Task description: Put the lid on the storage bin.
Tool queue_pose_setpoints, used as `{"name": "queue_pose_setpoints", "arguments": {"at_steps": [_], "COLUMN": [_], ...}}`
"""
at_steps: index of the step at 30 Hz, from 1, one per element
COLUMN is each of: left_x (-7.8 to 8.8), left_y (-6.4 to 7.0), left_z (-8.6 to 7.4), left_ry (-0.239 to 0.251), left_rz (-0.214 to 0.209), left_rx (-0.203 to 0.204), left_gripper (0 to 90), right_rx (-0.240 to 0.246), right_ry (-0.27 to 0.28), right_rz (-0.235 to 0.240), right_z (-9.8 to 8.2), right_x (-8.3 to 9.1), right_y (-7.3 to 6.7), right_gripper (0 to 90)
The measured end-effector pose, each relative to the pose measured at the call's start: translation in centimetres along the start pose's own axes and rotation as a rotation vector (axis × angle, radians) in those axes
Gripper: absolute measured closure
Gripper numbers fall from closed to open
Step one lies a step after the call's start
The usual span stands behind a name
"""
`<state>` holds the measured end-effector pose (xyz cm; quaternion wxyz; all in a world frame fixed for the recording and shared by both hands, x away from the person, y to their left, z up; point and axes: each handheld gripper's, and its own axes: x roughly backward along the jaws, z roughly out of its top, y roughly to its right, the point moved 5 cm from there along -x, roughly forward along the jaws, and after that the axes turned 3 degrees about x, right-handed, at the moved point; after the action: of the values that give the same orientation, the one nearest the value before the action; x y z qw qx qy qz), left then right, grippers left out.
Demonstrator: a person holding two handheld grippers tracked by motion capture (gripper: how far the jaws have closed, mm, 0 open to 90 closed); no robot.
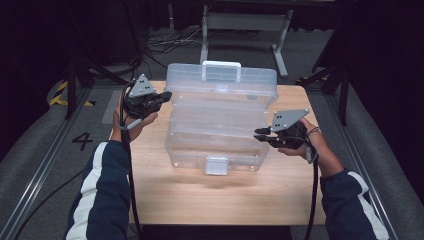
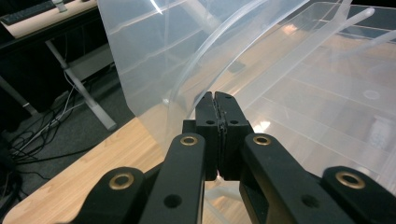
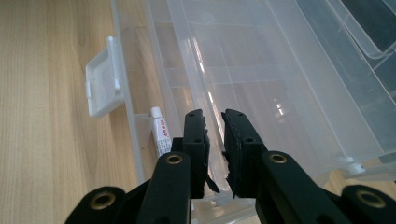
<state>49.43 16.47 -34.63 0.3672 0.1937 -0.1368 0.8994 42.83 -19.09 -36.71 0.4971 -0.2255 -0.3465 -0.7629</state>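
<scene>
A clear plastic organiser box point(image 1: 200, 155) stands in the middle of the wooden table point(image 1: 165, 195), with its lid point(image 1: 222, 82) raised at the back. My left gripper point(image 1: 164, 96) is at the lid's left corner. Its jaws are pressed together, and the clear lid point(image 2: 140, 60) rises just beyond their tips point(image 2: 214, 97). Whether they pinch the plastic I cannot tell. My right gripper point(image 1: 260, 135) is at the box's right side. Its jaws stand a little apart with a clear inner tray's rim point(image 3: 198, 60) running between them point(image 3: 213, 119). A small white tube point(image 3: 160, 133) lies in the front compartment.
The box has a white latch point(image 1: 217, 165) at its near side and a handle point(image 1: 220, 69) on the raised lid. A desk frame point(image 1: 280, 45) and cables point(image 1: 165, 42) lie on the floor behind the table. Bare wood point(image 3: 42, 116) shows in front of the box.
</scene>
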Motion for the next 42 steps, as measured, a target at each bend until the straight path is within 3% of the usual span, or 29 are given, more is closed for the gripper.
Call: {"name": "queue_pose_setpoints", "arguments": {"at_steps": [14, 21, 34, 42], "left_x": [0.4, 0.5, 0.7, 0.9], "left_y": [0.7, 1.0, 1.3, 1.7], "left_z": [-1.0, -1.4, -1.8, -2.3], "left_ry": [0.012, -0.029, -0.02, -0.015], "left_rz": [-0.013, -0.013, -0.02, -0.036], "left_rx": [-0.013, -0.046, -0.047, -0.047], "left_gripper": [89.2, 89.6, 89.6, 89.6], "right_rx": [-0.062, -0.078, -0.141, -0.159], "right_ry": [0.075, 0.047, -0.013, -0.028], "right_rz": [-0.061, -0.095, -0.133, -0.136], "right_z": [-1.6, -2.6, -5.1, -5.6], "right_x": [2.1, 2.5, 2.4, 2.1], "right_y": [0.3, 0.5, 1.0, 1.0], "right_gripper": [78.8, 78.6, 68.2, 63.3]}}
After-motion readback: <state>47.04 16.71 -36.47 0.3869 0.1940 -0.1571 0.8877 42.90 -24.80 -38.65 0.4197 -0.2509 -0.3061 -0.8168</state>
